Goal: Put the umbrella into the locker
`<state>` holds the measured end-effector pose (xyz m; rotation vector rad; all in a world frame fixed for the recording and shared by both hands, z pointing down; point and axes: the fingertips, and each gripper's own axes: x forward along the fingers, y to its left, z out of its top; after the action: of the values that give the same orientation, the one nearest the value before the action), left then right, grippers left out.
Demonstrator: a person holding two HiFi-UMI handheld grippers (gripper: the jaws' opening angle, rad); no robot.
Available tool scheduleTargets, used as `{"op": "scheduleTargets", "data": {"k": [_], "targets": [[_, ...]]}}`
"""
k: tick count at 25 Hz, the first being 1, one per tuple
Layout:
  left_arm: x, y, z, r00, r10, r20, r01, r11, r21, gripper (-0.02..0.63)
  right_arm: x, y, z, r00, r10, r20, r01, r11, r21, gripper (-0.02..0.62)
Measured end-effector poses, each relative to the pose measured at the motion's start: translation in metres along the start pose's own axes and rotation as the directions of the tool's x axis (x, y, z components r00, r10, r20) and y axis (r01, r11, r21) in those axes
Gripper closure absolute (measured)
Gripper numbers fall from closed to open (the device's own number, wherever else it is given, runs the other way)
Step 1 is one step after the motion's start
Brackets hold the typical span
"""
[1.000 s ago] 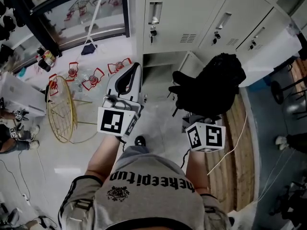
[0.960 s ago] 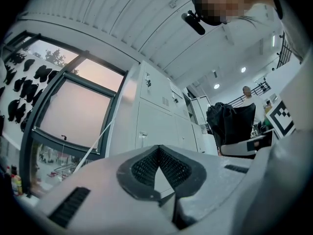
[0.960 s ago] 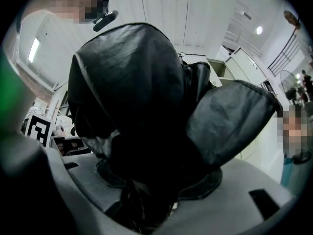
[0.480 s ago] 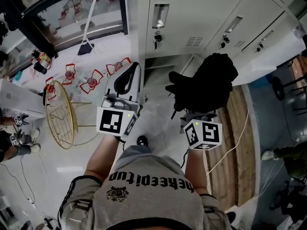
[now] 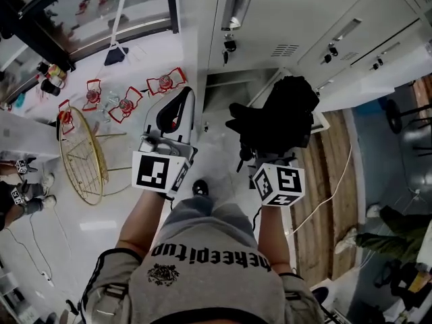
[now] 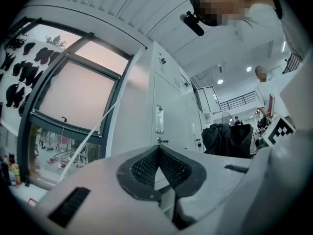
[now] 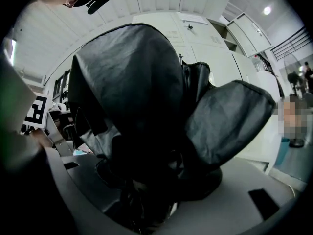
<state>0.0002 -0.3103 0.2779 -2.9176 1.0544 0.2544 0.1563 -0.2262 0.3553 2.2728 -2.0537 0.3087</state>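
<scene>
Our right gripper (image 5: 273,159) clamps a bundled black umbrella (image 5: 278,117) before grey lockers (image 5: 283,19); our left gripper (image 5: 179,97) has its jaws pressed together, empty.

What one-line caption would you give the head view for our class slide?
Right gripper holds a black umbrella before the open lower locker; left gripper shut and empty.

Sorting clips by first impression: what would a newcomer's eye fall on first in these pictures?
The bulky black umbrella stands out first, bunched up in the right gripper at the head view's centre, just before the open lower compartment of the grey lockers. Beside it the left gripper is shut and empty, and a gold wire frame lies on the white floor at left.
</scene>
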Motion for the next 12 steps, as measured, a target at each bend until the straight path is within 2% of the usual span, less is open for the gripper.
{"op": "scheduleTargets", "data": {"k": [6, 12], "targets": [[-0.001, 0.006, -0.021, 0.999, 0.002, -0.038, -0.003, 1.000, -0.020, 0.603, 0.016, 0.001, -0.042, 0.994, 0.015, -0.104, -0.012, 0.999, 0.036, 0.347], [0.000, 0.006, -0.039, 0.998, 0.008, -0.068, -0.010, 0.999, -0.035, 0.603, 0.030, -0.005, -0.086, 0.977, 0.033, -0.212, -0.018, 0.997, 0.074, 0.347]]}}
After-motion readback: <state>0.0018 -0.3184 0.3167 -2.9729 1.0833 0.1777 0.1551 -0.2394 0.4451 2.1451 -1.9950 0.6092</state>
